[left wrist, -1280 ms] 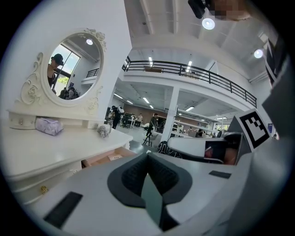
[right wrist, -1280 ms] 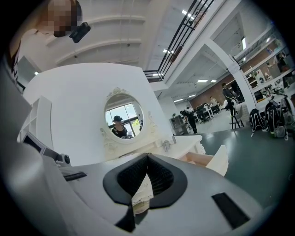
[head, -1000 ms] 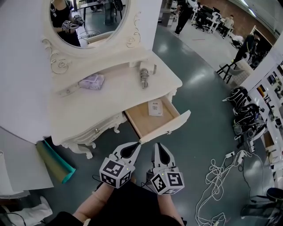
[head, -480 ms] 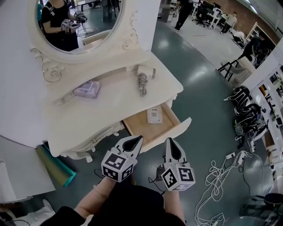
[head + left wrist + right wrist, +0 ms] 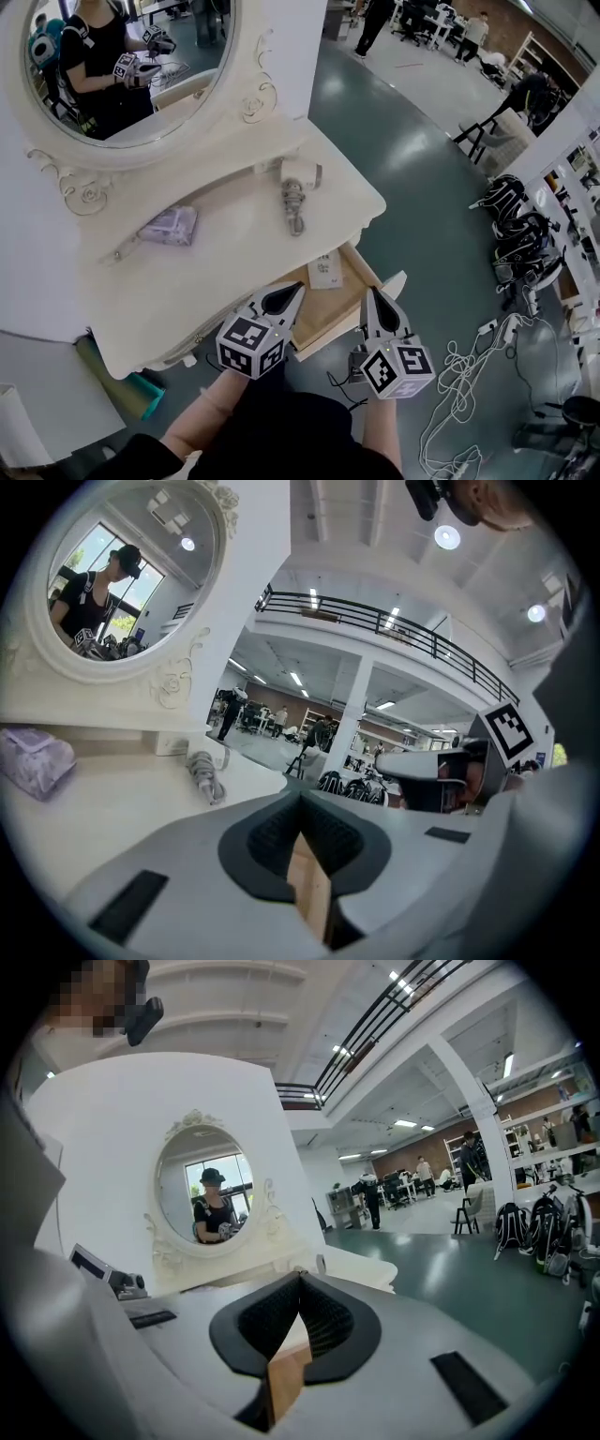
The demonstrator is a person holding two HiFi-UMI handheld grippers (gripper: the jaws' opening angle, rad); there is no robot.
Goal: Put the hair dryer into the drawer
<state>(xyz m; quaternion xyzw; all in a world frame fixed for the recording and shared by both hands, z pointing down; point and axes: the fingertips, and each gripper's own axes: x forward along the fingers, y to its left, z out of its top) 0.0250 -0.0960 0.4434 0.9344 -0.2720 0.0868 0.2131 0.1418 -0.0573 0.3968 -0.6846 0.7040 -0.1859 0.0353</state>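
Note:
The hair dryer (image 5: 293, 194) lies on the white dressing table (image 5: 225, 272) near its right end, with its coiled cord beside it; in the left gripper view the hair dryer (image 5: 204, 774) is ahead and to the left. The wooden drawer (image 5: 330, 302) stands pulled out below the tabletop, with a white booklet (image 5: 325, 269) inside. My left gripper (image 5: 298, 290) is shut and empty, its tip over the drawer's near left edge. Also shut and empty, my right gripper (image 5: 373, 293) hovers at the drawer's white front. Both sets of jaws meet at their tips in the gripper views (image 5: 300, 795) (image 5: 300, 1277).
A purple pouch (image 5: 169, 226) rests on the tabletop at the left, below the oval mirror (image 5: 122, 66). Cables (image 5: 459, 375) trail over the floor at the right. A teal object (image 5: 145, 392) leans under the table's left side. Bags and chairs stand further right.
Both grippers have moved forward from in front of the drawer to its near edge. The table and drawer now sit lower and closer in the head view.

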